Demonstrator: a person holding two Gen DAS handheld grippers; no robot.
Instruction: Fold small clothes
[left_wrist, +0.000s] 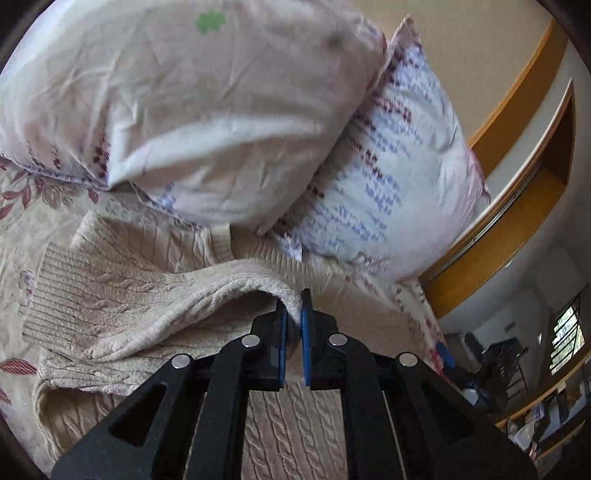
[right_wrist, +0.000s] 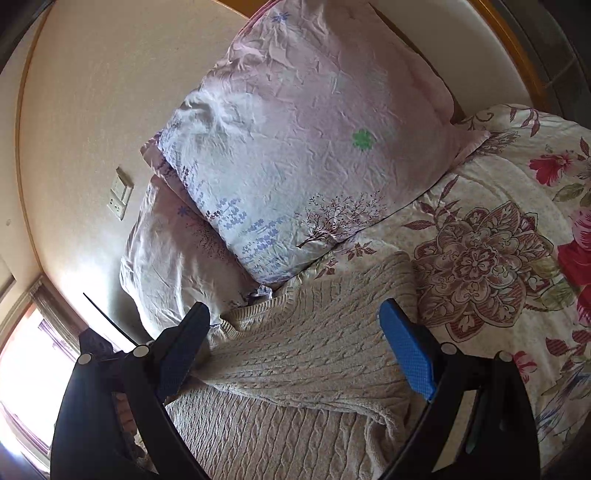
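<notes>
**Folding the sweater: one side is being pulled over**

In the left wrist view, the left gripper (left_wrist: 294, 314) is pinching a fold of the cream cable-knit sweater (left_wrist: 122, 306). Its blue fingers (left_wrist: 282, 332) are pressed together on the knit, and the pinched edge is lifting up off the rest. The sweater is lying on the flowery bed cover (left_wrist: 22, 221), just below two pale printed pillows (left_wrist: 207, 122). This looks like the step of folding one side across the middle.

In the right wrist view, the right gripper (right_wrist: 295, 347) is hanging over the same sweater (right_wrist: 310, 332) with its fingers (right_wrist: 406, 350) spread wide and holding nothing. One layer is already lying across the part below it.

Next, the left gripper probably needs to carry its edge over, lay it flat and let go. The right gripper could help by holding the layer down so it is not sliding.
</notes>
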